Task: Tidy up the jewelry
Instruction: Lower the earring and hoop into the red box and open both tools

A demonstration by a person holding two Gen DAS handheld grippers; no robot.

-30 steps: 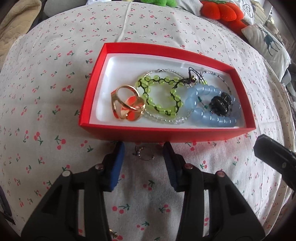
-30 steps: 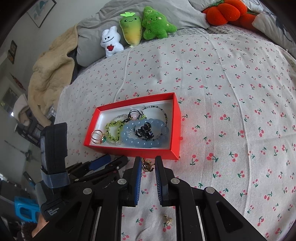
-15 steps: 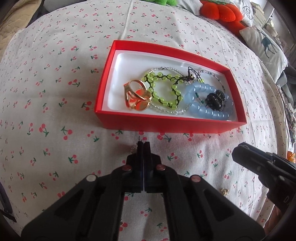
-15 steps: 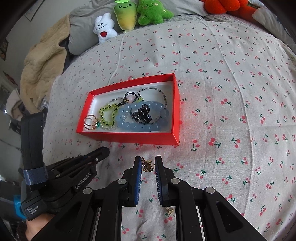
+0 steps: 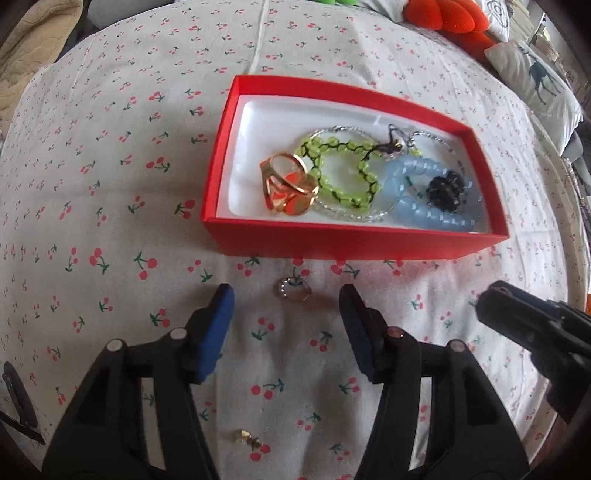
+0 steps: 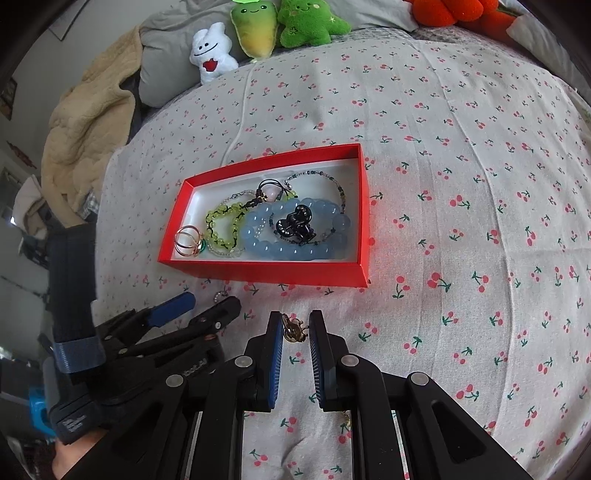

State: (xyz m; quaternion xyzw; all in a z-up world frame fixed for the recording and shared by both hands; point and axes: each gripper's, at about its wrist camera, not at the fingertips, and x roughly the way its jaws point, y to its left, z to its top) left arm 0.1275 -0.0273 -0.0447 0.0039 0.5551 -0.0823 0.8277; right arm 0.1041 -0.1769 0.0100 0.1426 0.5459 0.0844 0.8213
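plush toys (image 6: 258,35) and a beige blanket (image 6: 88,125) edge the cherry-print bedspread (image 6: 461,166).

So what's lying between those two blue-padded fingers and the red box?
A small silver ring on the cherry-print bedsheet, just short of the red box, seen from the left wrist.

Red box (image 5: 354,242), white inside — lime-green bead bracelet (image 5: 340,173), pale blue bead bracelet (image 5: 424,212), black hair clip (image 5: 443,190); bedsheet (image 5: 110,221) white with red cherries.

Right gripper (image 6: 295,328) jaws pinch a gold earring (image 6: 292,329) before the red box (image 6: 258,271).
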